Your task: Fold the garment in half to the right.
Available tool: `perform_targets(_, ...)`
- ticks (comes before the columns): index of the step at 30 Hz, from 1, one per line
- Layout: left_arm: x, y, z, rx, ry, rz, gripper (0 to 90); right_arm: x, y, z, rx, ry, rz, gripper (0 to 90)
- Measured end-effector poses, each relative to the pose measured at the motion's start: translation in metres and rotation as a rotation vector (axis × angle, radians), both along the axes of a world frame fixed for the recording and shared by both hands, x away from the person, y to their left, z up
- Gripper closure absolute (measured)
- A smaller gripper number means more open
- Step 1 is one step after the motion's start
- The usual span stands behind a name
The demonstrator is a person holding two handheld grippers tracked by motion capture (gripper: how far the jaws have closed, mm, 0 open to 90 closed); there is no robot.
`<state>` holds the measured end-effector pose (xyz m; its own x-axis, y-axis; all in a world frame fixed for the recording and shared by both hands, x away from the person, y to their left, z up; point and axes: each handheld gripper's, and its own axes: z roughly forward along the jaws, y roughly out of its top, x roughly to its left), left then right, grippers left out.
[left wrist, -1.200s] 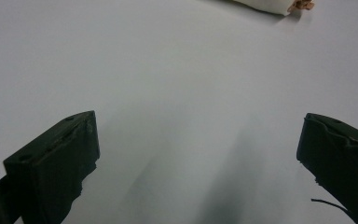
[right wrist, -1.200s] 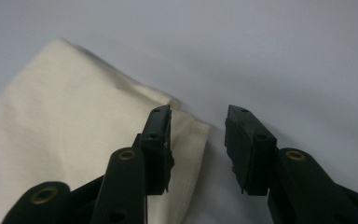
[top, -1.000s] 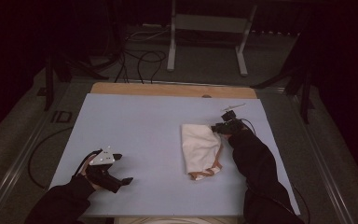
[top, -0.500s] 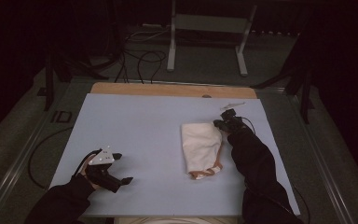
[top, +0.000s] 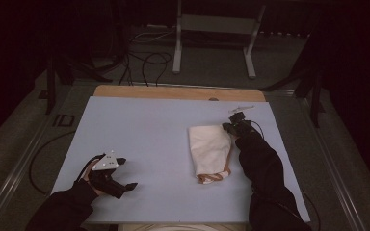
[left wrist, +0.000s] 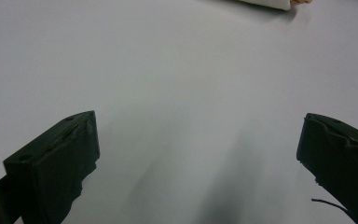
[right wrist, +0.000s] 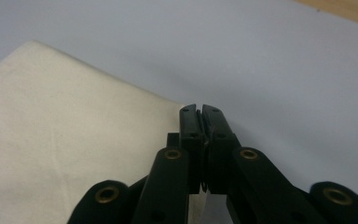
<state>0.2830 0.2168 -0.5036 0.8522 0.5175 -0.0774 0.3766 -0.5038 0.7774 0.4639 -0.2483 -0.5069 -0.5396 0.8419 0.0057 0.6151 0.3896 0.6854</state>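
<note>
The folded cream cloth (top: 208, 153) lies right of centre on the bench (top: 144, 139). The right tool (top: 230, 128), jaws just closed, pinches its far right corner. The left tool (top: 125, 173), jaws apart, rests near left, well apart from it.

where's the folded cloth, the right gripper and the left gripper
folded cloth (top: 208, 147), high view, middle of its cream top face
right gripper (right wrist: 200, 111), right gripper view, tips of its closed jaws at the cloth's corner
left gripper (top: 130, 172), high view, between its spread jaw tips
</note>
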Motion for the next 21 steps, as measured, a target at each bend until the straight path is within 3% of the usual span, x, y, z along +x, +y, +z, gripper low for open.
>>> perform_targets(14,-0.0006,0.0001,0.0005,0.0,-0.005,0.0,0.0,0.0025,0.0017,-0.0094,-0.009,0.043,0.0,86.5)
perform_targets(21,-0.0007,0.0006,0.0014,0.0,-0.004,0.0,0.0,0.0009,0.0005,-0.0025,-0.004,0.039,-0.002,69.9)
